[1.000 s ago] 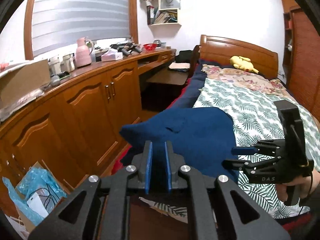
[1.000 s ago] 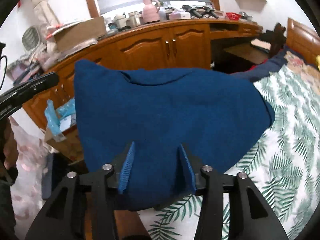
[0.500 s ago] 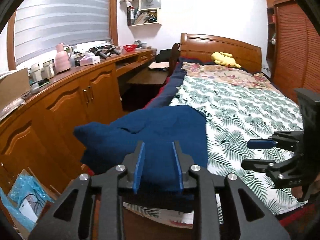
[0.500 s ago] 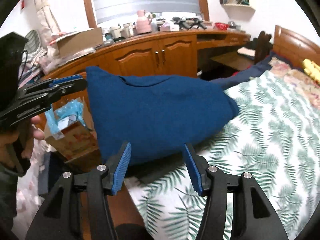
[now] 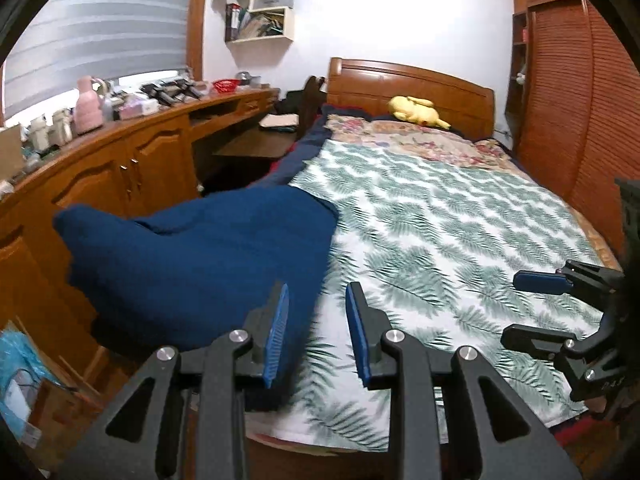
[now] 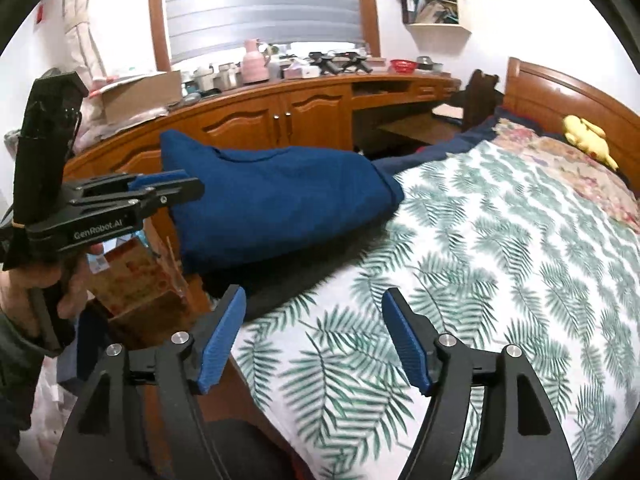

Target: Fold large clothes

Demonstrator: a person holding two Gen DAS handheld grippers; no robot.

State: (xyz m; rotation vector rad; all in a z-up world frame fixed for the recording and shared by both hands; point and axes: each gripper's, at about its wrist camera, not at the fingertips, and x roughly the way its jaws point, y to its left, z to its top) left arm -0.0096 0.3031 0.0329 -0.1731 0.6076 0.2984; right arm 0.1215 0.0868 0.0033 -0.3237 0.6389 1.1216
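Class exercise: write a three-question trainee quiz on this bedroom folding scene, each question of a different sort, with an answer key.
1. True or false: the blue garment lies at the bed's edge, nearest the wooden cabinets.
2. What lies between the right gripper's pads? A) blue garment B) only the leaf-print cover C) yellow plush toy
3. Fill in: neither the left gripper nor the right one is ____ the garment.

Key: 1 true; 2 B; 3 holding

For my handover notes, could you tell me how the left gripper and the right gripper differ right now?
The left gripper has the narrower gap; the right gripper gapes wider, its jaws opening. The left sits by the blue garment's edge; the right is over the leaf-print bedspread. Shared: blue pads, neither gripping anything.
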